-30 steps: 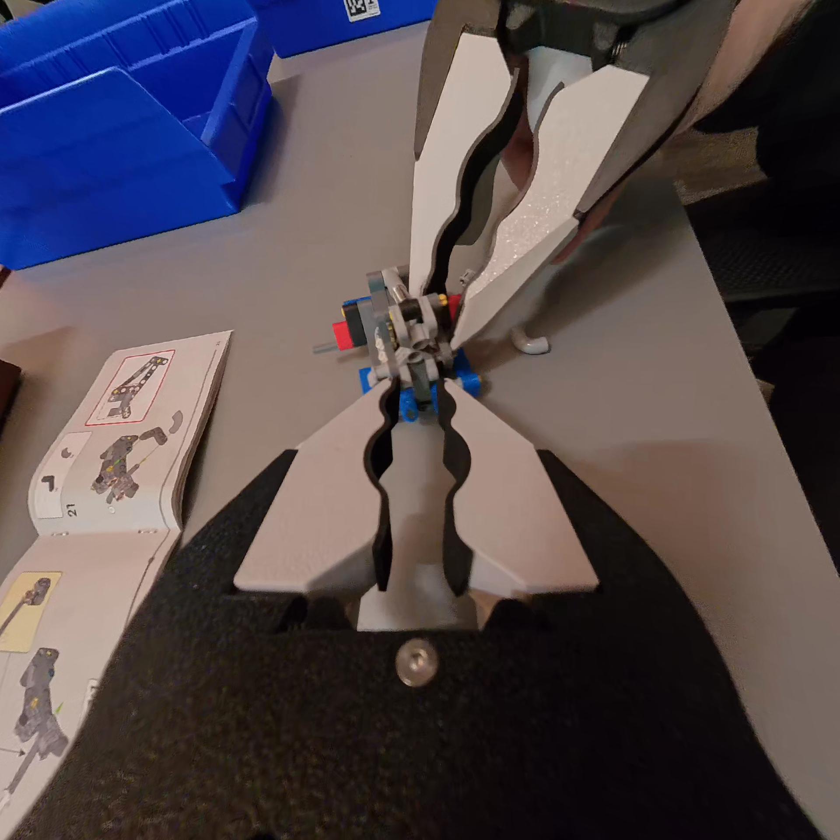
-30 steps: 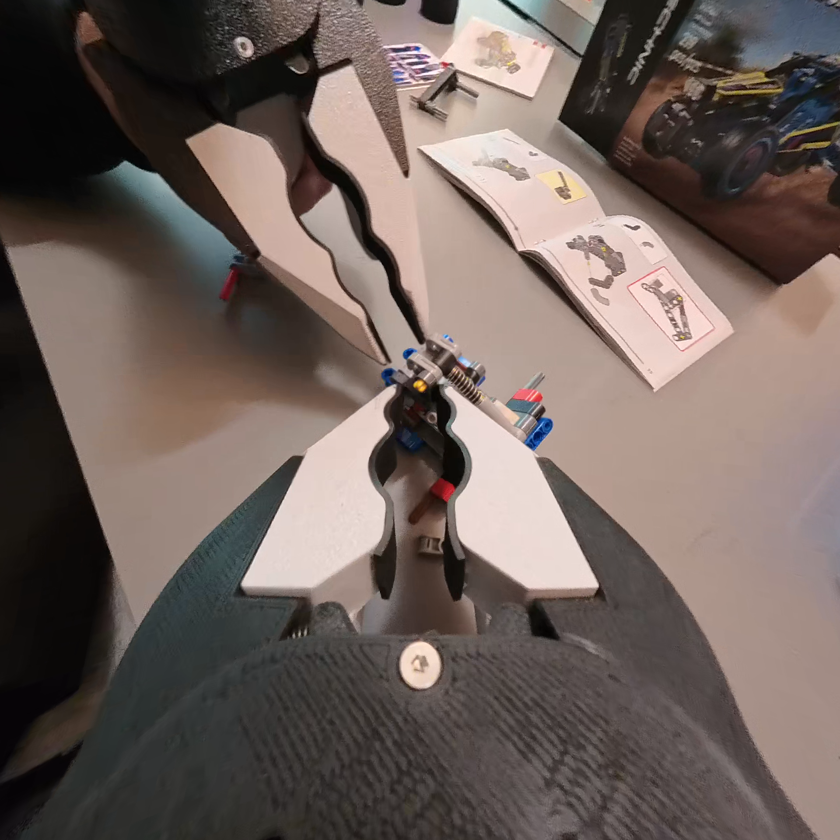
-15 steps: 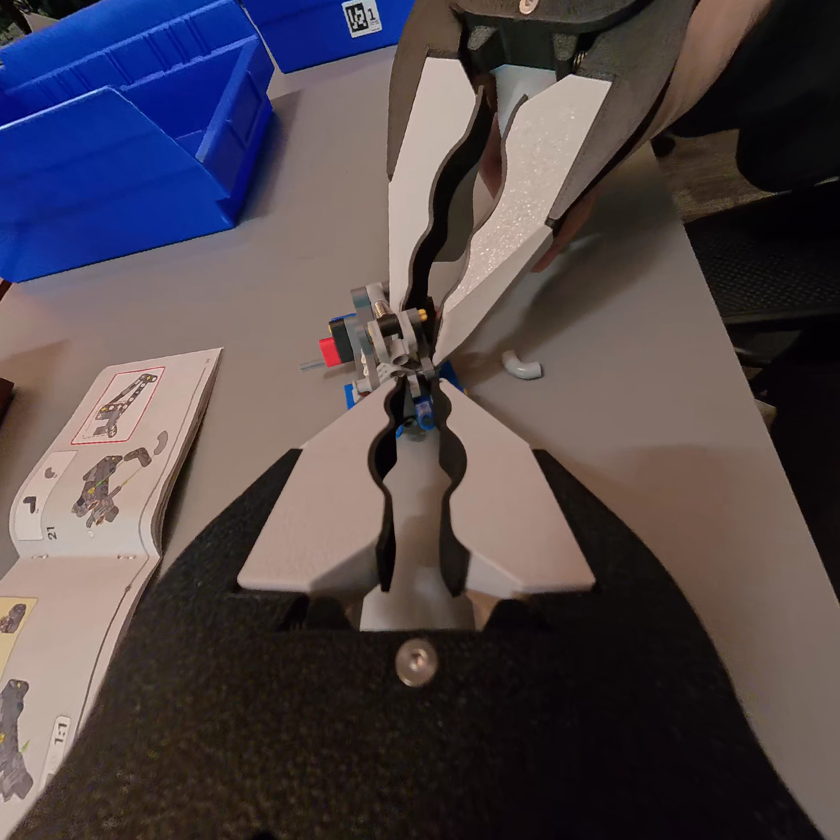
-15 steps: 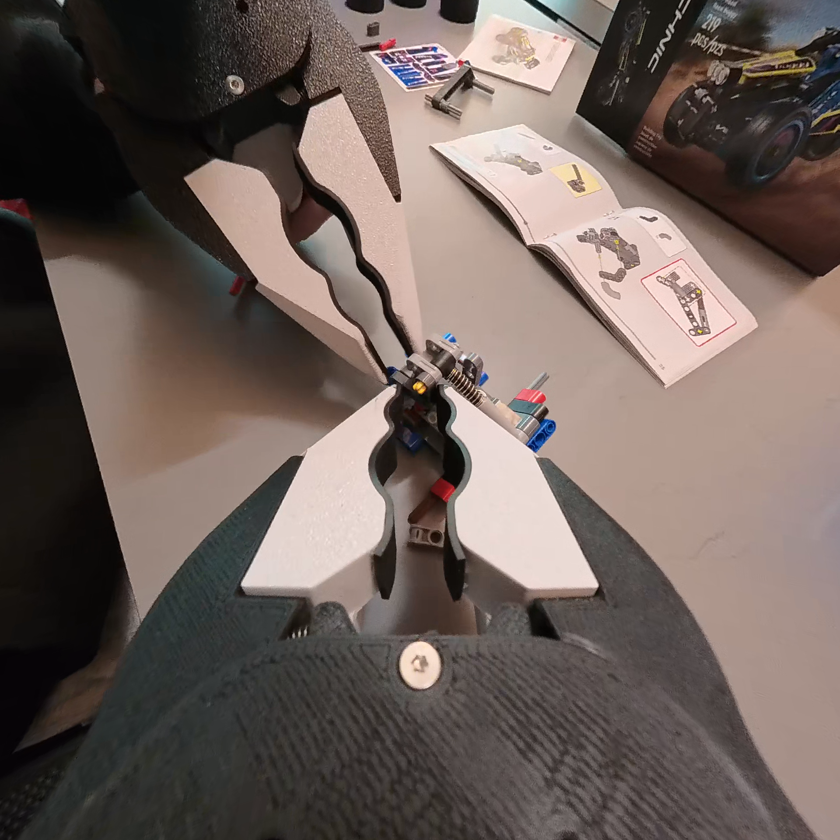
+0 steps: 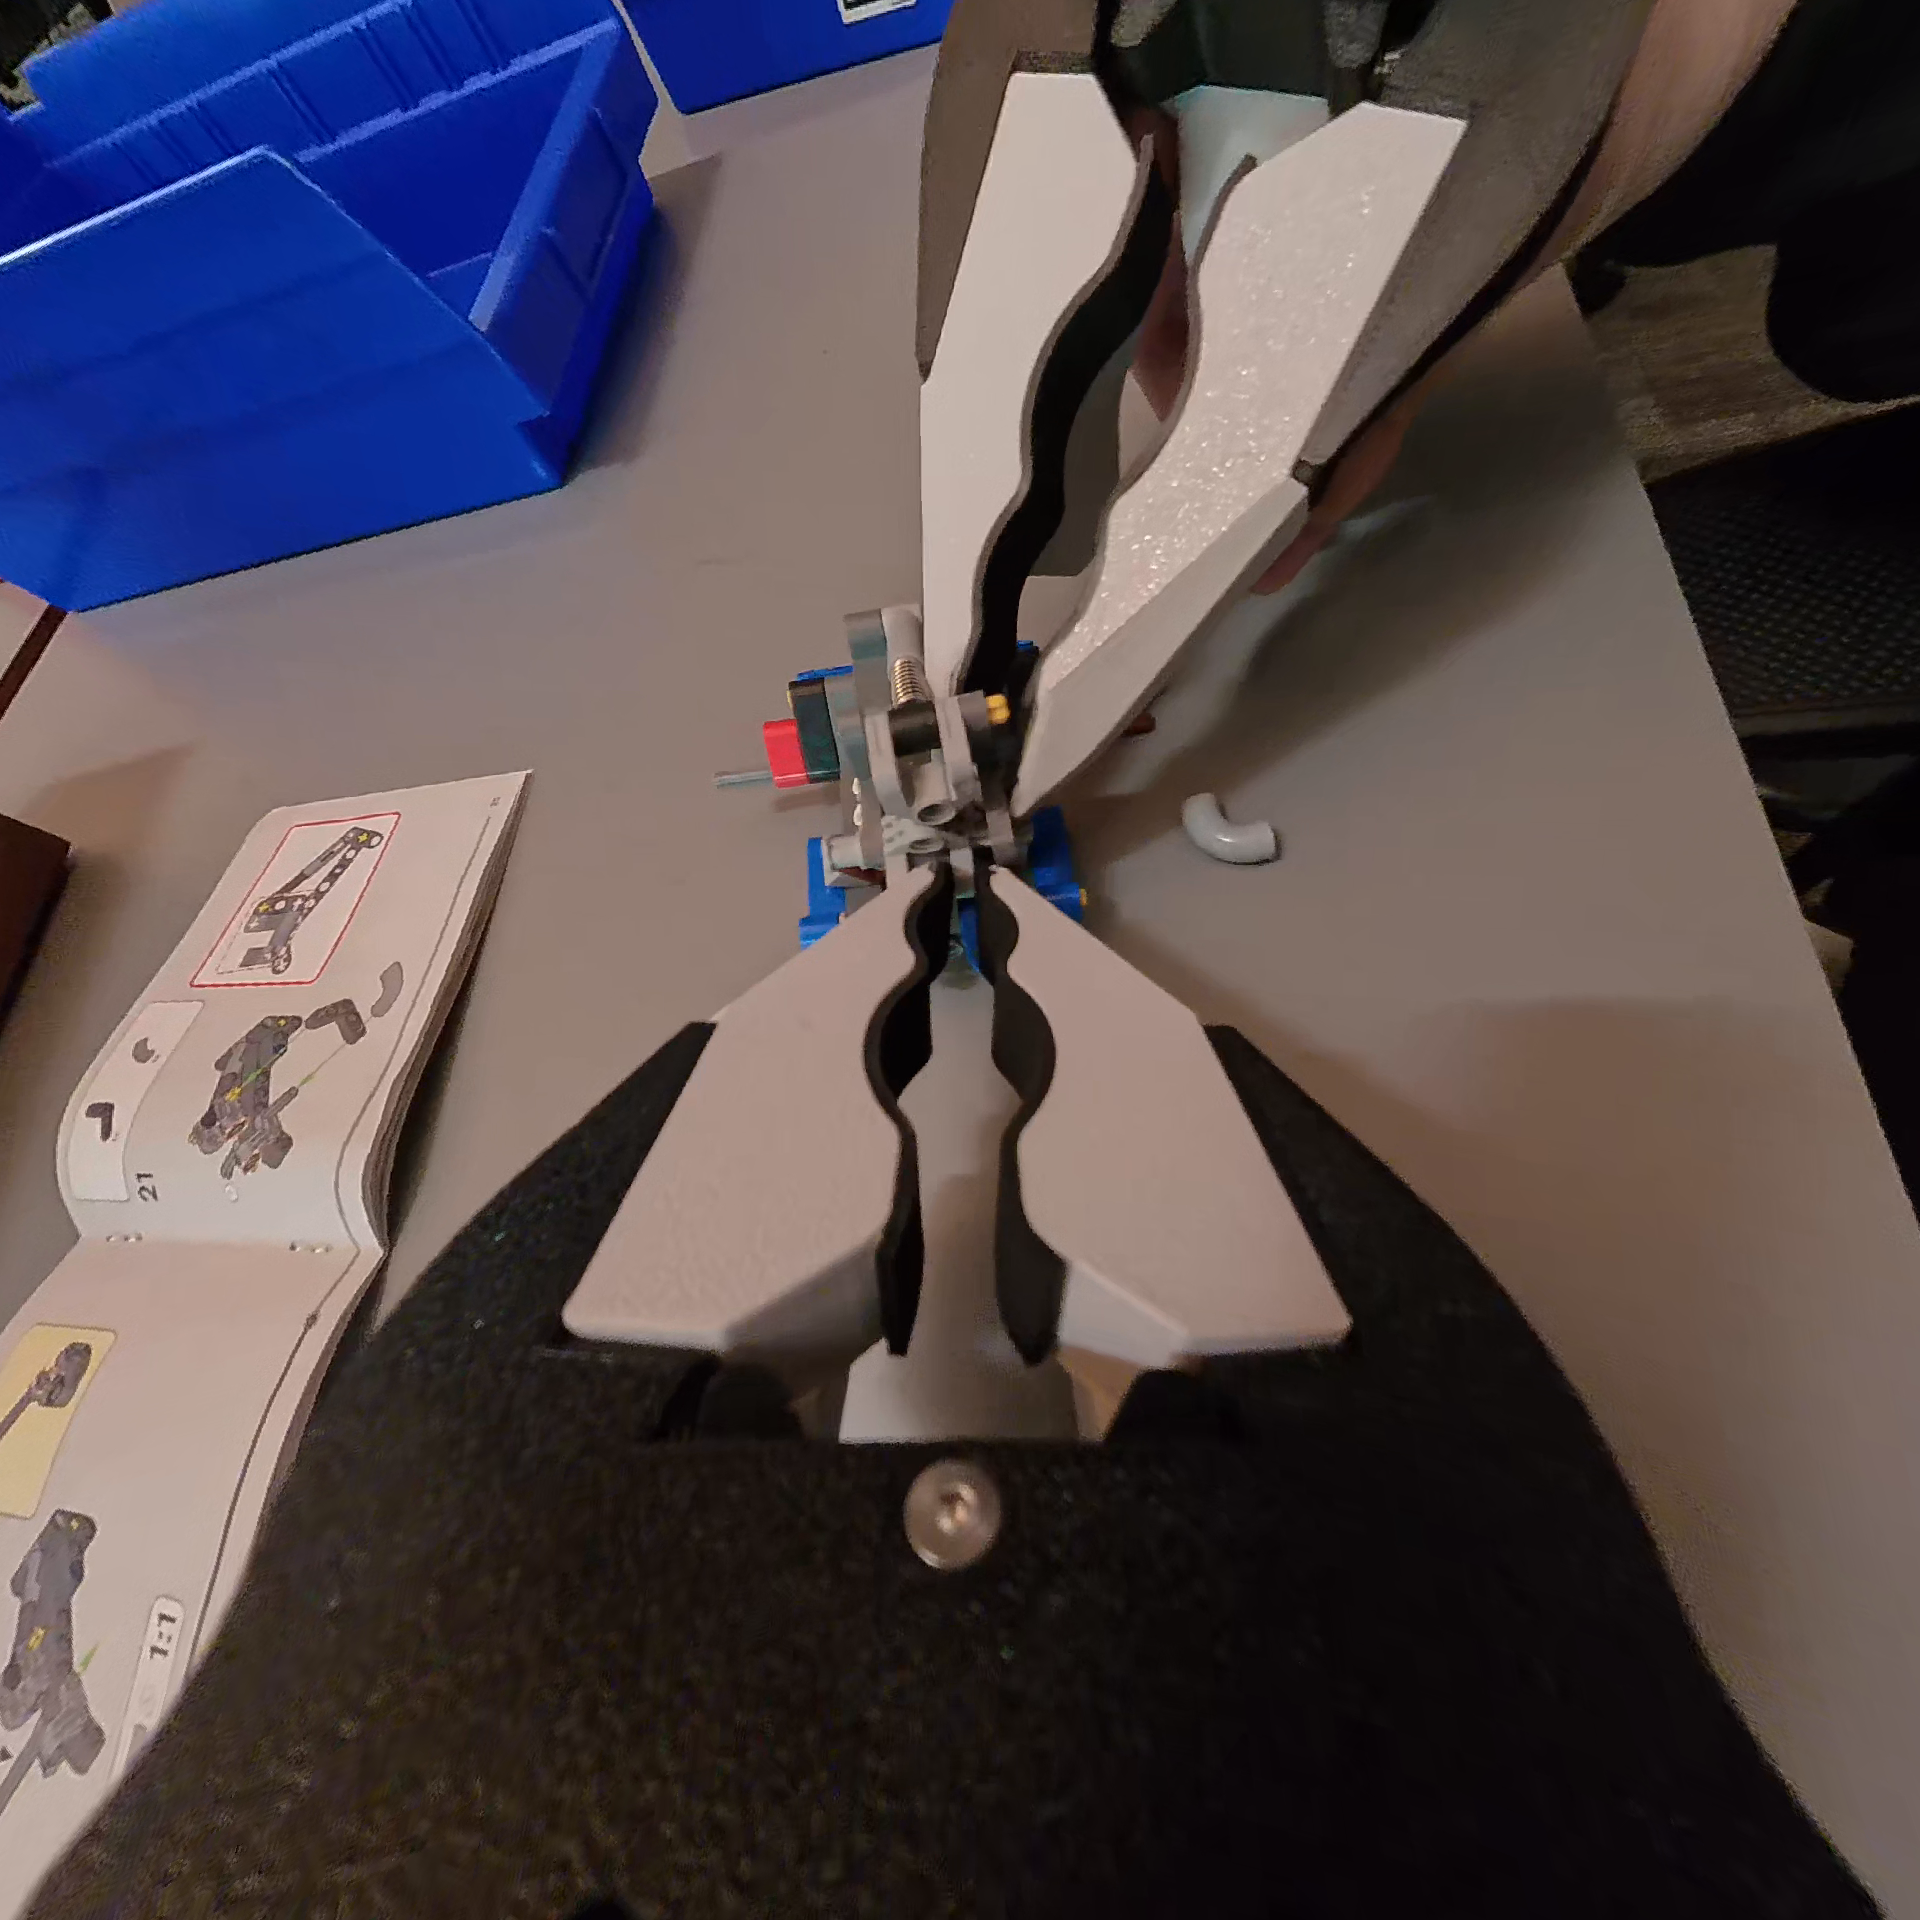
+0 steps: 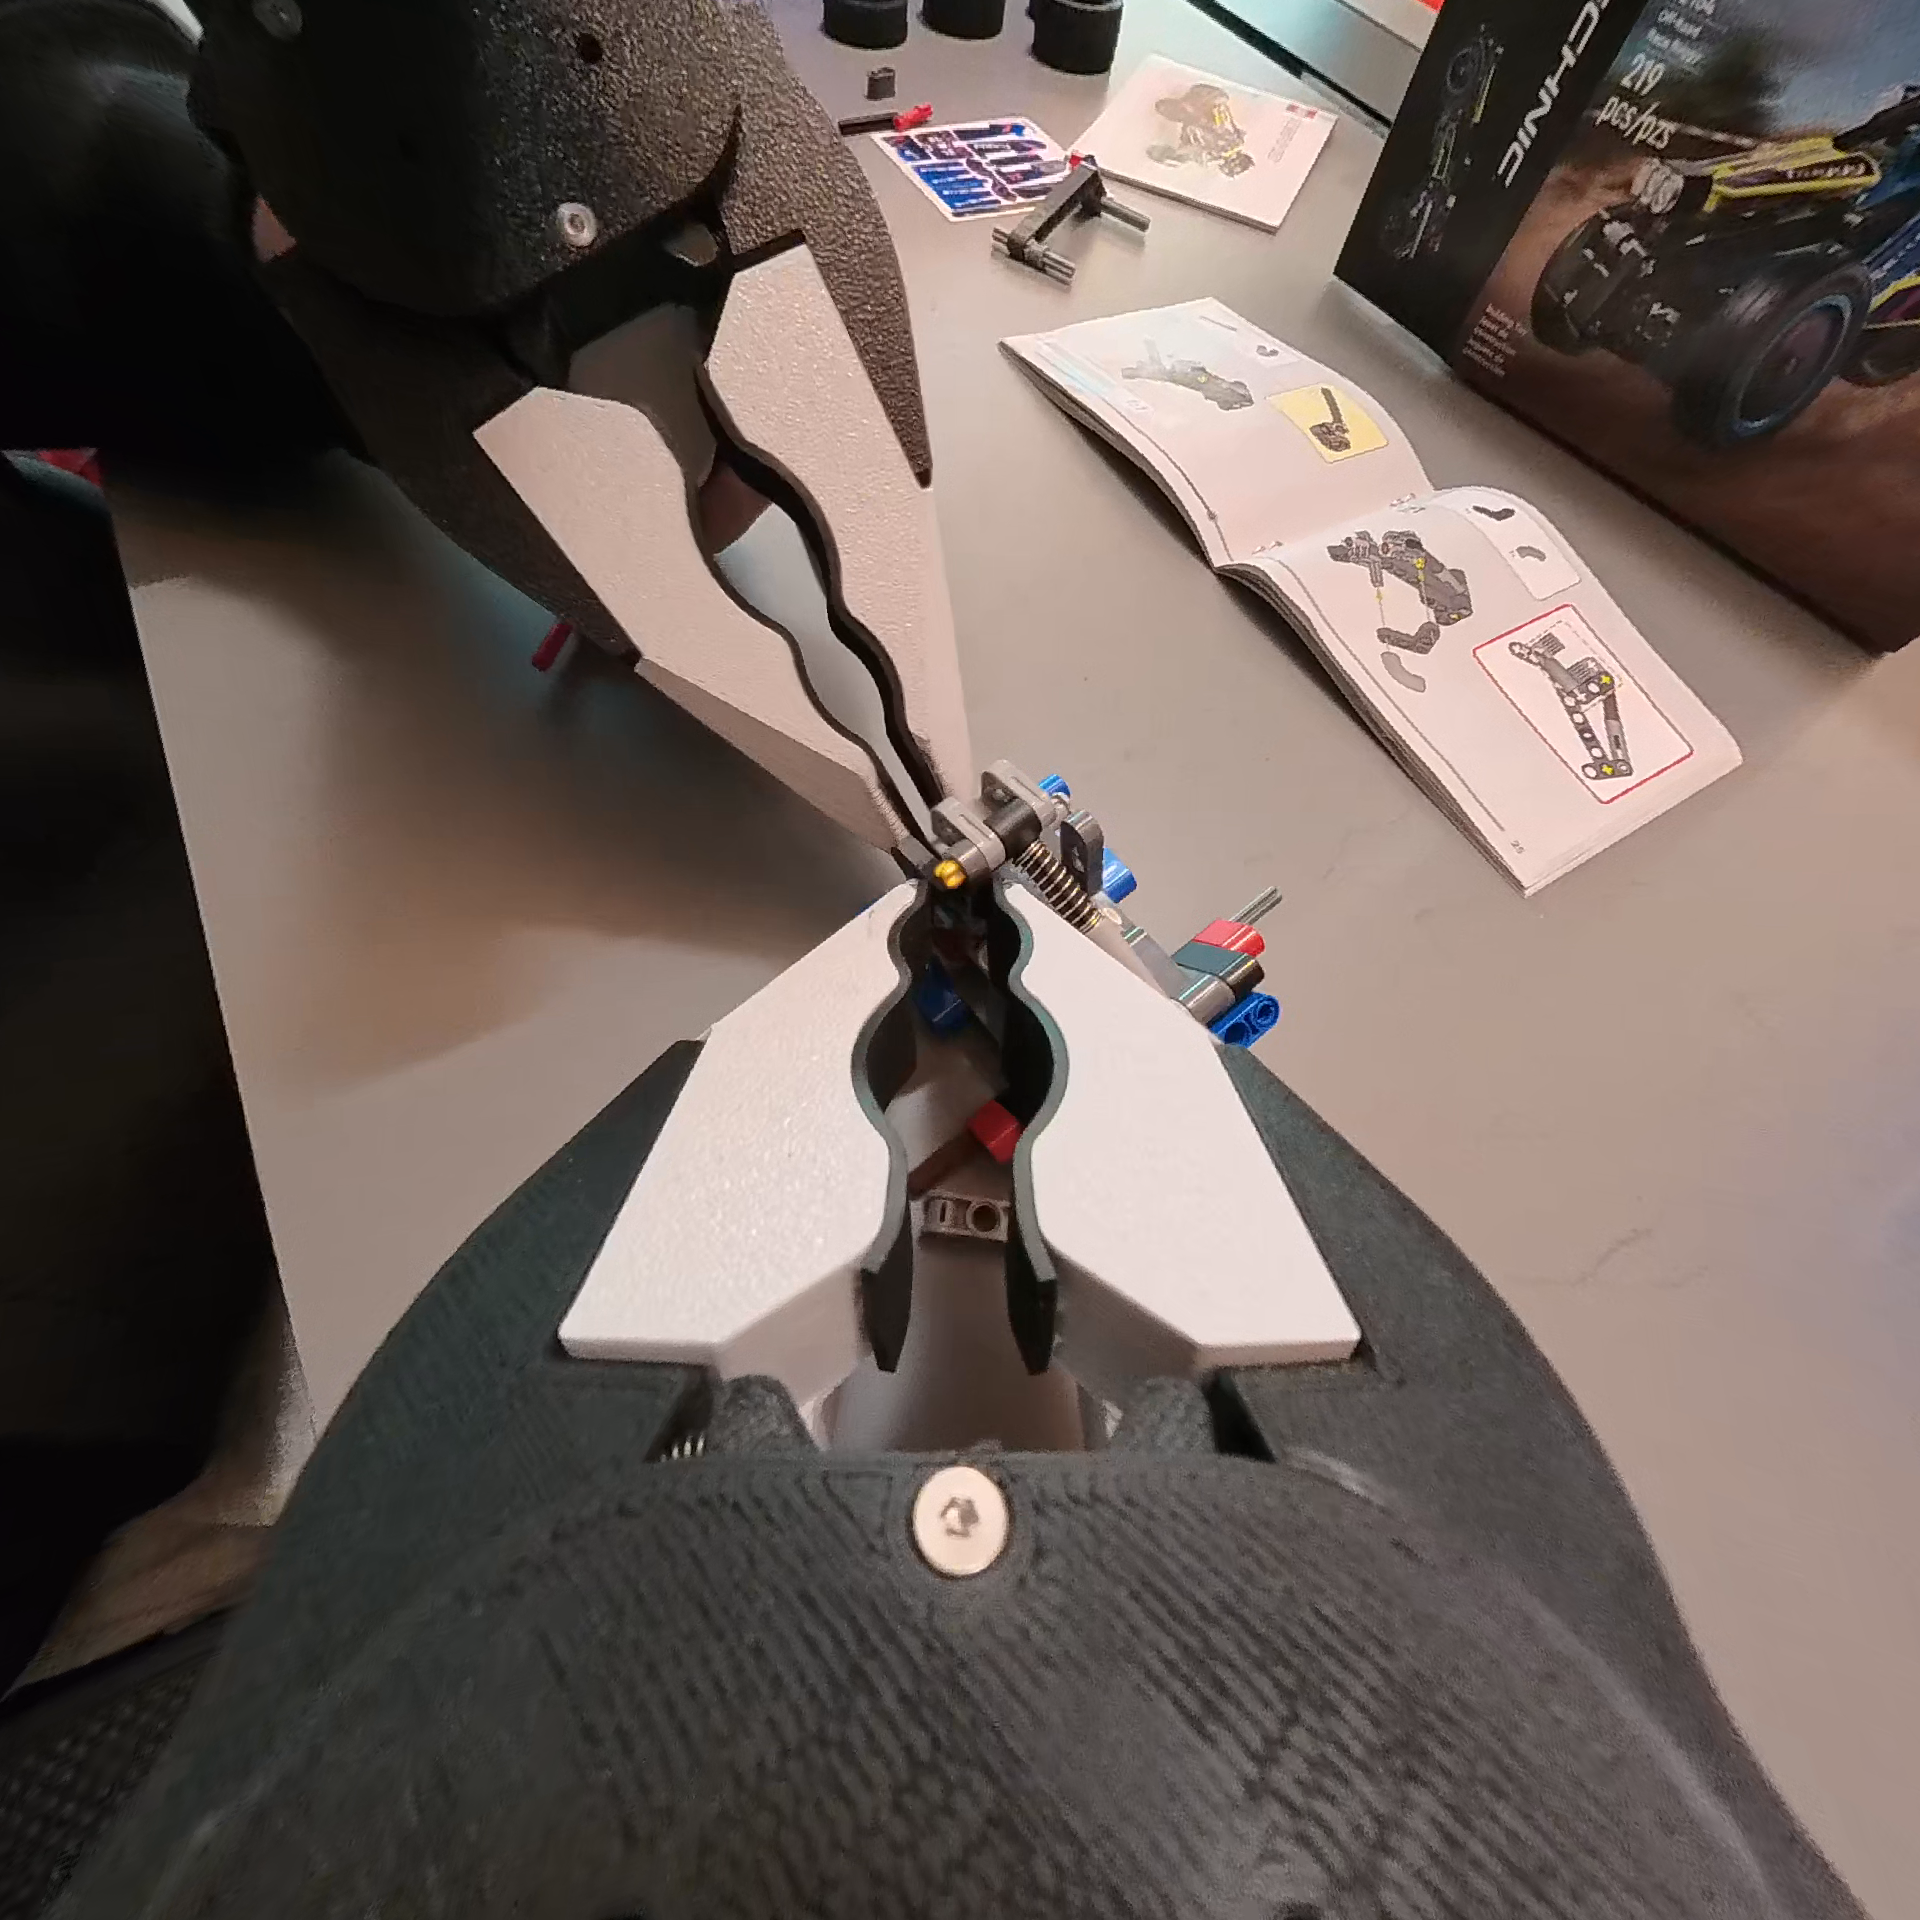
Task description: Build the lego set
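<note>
both tongs, left [image 5: 961,868] and right [image 6: 951,894], pinch the small grey-blue plastic brick assembly with spring [image 5: 914,769] from 6 and 12 o'clock. light, stiff, probably pops apart; grip beams.

Opposed close wrist views, shared brick assembly [image 5: 925,769]

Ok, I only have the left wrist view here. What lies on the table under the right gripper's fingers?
Observer: A small grey piece with holes lies on the table between the right gripper's fingers, nearer its wrist than the tips.
Operator: And past the open booklet?
Observer: A box with a car picture stands just beyond the open booklet.
Operator: Any loose parts farther off?
Observer: A dark grey axle assembly lies beside a blue sticker sheet.
</note>
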Available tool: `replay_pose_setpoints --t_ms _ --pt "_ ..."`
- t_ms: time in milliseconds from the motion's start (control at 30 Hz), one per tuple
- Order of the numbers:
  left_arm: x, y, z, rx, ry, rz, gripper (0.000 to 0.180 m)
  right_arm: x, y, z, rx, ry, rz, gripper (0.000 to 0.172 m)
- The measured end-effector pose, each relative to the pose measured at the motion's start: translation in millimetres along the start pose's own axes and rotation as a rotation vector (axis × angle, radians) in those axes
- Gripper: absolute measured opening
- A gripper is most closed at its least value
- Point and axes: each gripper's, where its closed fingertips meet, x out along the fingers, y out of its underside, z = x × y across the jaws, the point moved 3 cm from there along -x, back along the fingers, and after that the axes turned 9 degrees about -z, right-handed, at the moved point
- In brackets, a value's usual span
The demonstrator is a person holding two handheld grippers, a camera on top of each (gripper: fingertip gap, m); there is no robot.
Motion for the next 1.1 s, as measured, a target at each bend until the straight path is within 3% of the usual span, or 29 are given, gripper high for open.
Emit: replay_pose_setpoints --t_ms 33,500,1100 --pt "0.1 0.2 0.5 -0.001 0.000 0.000 0.000 0.3 0.3 0.5 -0.001 -0.003 -0.003 0.008" --pt "-4.2 2.2 5.4 -0.018 0.022 -0.015 0.000 2.2 -0.5 3.2 0.056 -0.033 -0.023 0.005" --pt "-1.5 1.6 5.2 -0.108 0.007 -0.007 0.000 -2.7 -2.7 1.9 -0.143 -0.036 0.266 0.004"
